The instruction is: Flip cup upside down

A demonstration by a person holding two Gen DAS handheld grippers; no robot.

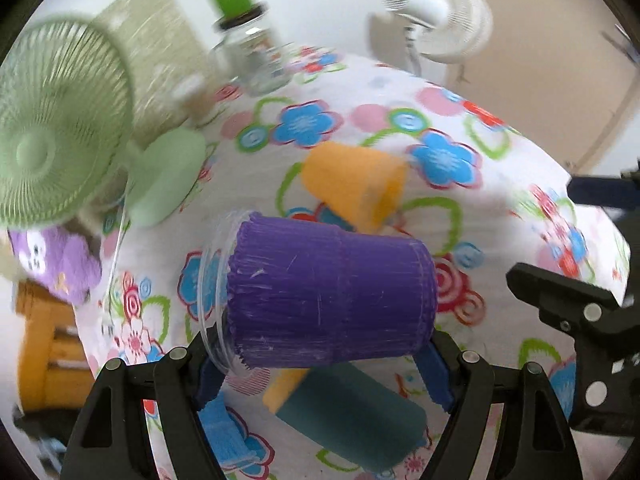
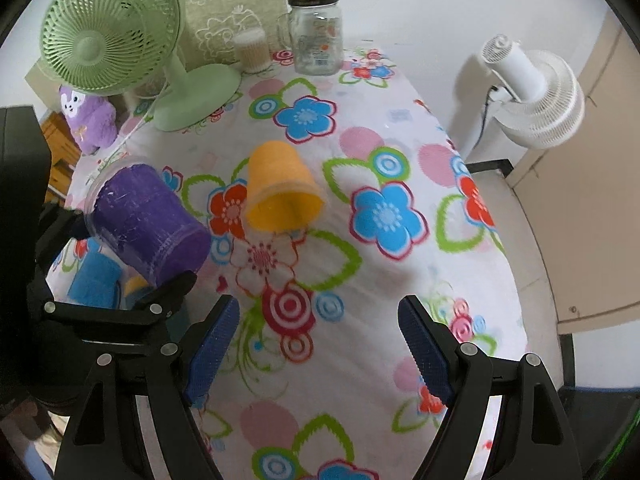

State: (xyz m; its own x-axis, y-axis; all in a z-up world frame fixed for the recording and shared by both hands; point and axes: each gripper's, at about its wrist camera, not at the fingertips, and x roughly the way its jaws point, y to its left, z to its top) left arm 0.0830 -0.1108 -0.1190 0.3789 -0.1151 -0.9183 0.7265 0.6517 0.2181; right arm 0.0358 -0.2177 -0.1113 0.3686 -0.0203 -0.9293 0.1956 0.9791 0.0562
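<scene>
My left gripper [image 1: 320, 364] is shut on a clear plastic cup with a purple ribbed lining [image 1: 328, 296], held on its side above the flowered tablecloth, rim to the left. The same purple cup [image 2: 148, 220] shows at the left of the right wrist view, tilted, with the left gripper's black frame under it. An orange cup [image 2: 282, 188] lies on its side mid-table, mouth toward me; it also shows in the left wrist view [image 1: 356, 182]. My right gripper [image 2: 318, 344] is open and empty over the cloth, near the front.
A teal cup [image 1: 356, 416] and a blue piece lie under the left gripper. A green desk fan [image 2: 116, 36], a glass jar with a green cup on top [image 2: 318, 36], a small beige cup [image 2: 252, 50] and a purple plush toy [image 2: 90, 118] stand at the back left. A white fan [image 2: 532, 92] stands right of the table edge.
</scene>
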